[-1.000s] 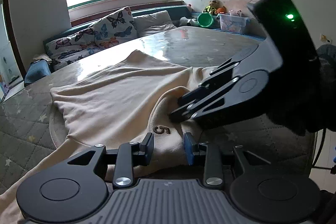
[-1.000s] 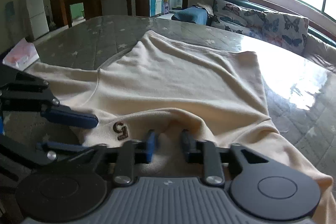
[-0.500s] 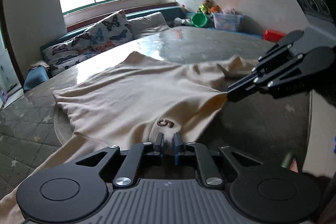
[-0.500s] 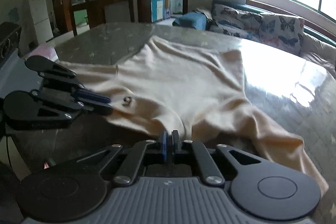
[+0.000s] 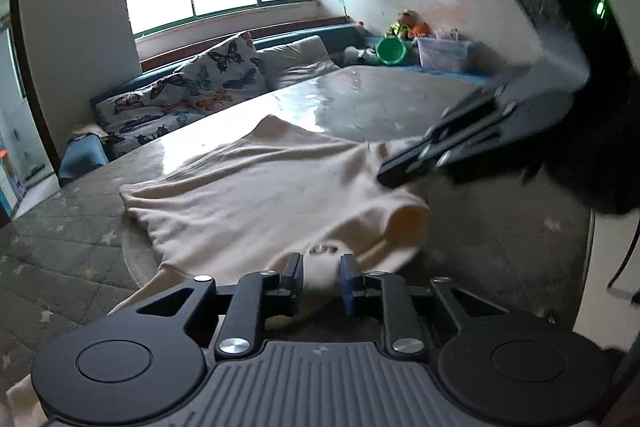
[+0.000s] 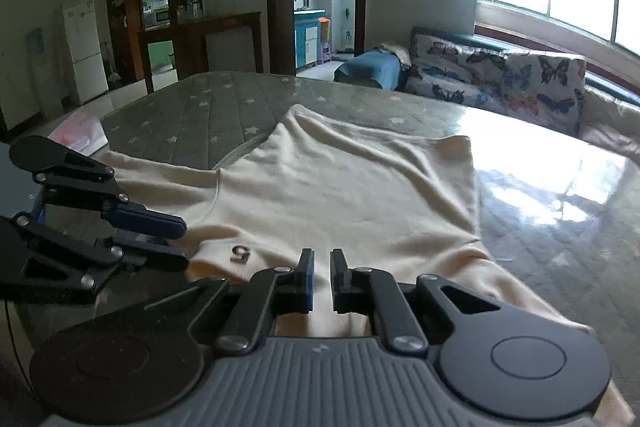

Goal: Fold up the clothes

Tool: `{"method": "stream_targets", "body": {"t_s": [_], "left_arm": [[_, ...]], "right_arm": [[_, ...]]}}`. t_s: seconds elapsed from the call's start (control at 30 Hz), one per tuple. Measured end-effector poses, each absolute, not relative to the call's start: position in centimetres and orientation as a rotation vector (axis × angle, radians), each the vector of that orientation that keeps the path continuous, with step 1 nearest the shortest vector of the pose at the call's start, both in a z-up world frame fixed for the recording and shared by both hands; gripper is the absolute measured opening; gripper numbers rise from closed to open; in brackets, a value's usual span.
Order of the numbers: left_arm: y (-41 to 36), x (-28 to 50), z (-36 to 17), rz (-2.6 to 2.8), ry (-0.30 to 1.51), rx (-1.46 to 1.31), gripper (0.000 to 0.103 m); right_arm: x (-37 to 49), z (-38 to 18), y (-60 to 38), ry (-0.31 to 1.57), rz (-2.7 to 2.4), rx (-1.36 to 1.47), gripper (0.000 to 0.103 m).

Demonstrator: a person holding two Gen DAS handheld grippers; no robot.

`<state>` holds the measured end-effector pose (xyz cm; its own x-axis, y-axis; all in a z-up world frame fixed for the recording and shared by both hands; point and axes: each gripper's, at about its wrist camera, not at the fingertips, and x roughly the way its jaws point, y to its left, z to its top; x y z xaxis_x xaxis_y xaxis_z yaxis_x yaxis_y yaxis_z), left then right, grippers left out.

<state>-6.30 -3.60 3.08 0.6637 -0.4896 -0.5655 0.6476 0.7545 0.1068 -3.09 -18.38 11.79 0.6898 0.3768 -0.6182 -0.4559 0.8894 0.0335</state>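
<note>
A cream garment [image 5: 260,195] lies spread on the grey star-patterned table [image 6: 208,115], its near edge carrying a dark "5" mark [image 6: 241,254]. My left gripper [image 5: 320,271] is opening, and a bulge of that near edge sits loose between its blue pads. From the right wrist view the left gripper [image 6: 186,239] shows at the left, fingers parted at the cloth's edge. My right gripper [image 6: 322,275] is opening too, with a narrow gap and the garment [image 6: 340,187] lying below it. In the left wrist view the right gripper [image 5: 384,179] hovers blurred just above the cloth.
A sofa with butterfly cushions [image 5: 192,87] runs along the far side of the table under the window. A green bucket [image 5: 390,51] and a clear box of toys stand in the corner. Something pink [image 6: 80,131] lies at the table's left edge. The table's near rim [image 5: 580,267] is close by.
Half a second ago both grippers were pinched on the garment's near edge and held it taut. Now both pairs of jaws have parted, the edge has slackened, and the right gripper has risen.
</note>
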Motion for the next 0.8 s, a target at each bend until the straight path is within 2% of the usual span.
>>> {"method": "stream_targets", "body": {"t_s": [0.03, 0.07, 0.1, 0.13, 0.23, 0.27, 0.3, 0.37, 0.4, 0.63, 0.8], "left_arm": [[-3.8, -6.1, 3.0, -0.655, 0.544, 0.312, 0.028], [-4.1, -5.9, 2.9, -0.655, 0.546, 0.313, 0.036], [-4.3, -5.8, 2.7, -0.655, 0.545, 0.322, 0.044], [-4.6, -5.8, 2.5, -0.655, 0.544, 0.335, 0.045], [-5.2, -5.6, 1.7, -0.648, 0.552, 0.369, 0.045], [-5.3, -5.5, 1.5, -0.645, 0.558, 0.373, 0.038], [-5.4, -5.4, 1.3, -0.643, 0.564, 0.378, 0.021], [-5.3, -5.2, 1.2, -0.640, 0.579, 0.371, 0.009], [-5.2, -5.2, 1.3, -0.640, 0.576, 0.362, 0.004], [-3.2, -7.4, 3.6, -0.713, 0.521, 0.350, 0.003], [-4.0, -7.9, 1.1, -0.755, 0.611, 0.435, 0.003]], "right_arm": [[-2.9, 11.6, -18.2, 0.672, 0.473, -0.122, 0.013], [-2.8, 11.3, -18.0, 0.682, 0.481, -0.125, 0.016], [-2.8, 11.1, -17.8, 0.692, 0.489, -0.128, 0.024], [-2.9, 10.8, -17.6, 0.700, 0.496, -0.136, 0.032], [-3.5, 10.1, -17.5, 0.705, 0.490, -0.183, 0.033], [-3.6, 9.9, -17.5, 0.707, 0.478, -0.198, 0.032], [-3.6, 9.5, -17.4, 0.707, 0.459, -0.221, 0.031], [-3.6, 9.1, -17.4, 0.707, 0.433, -0.250, 0.020], [-3.7, 9.0, -17.5, 0.703, 0.431, -0.251, 0.008], [-6.2, 11.3, -19.1, 0.650, 0.479, -0.241, 0.005], [-6.8, 9.1, -18.7, 0.756, 0.535, -0.290, 0.007]]}}
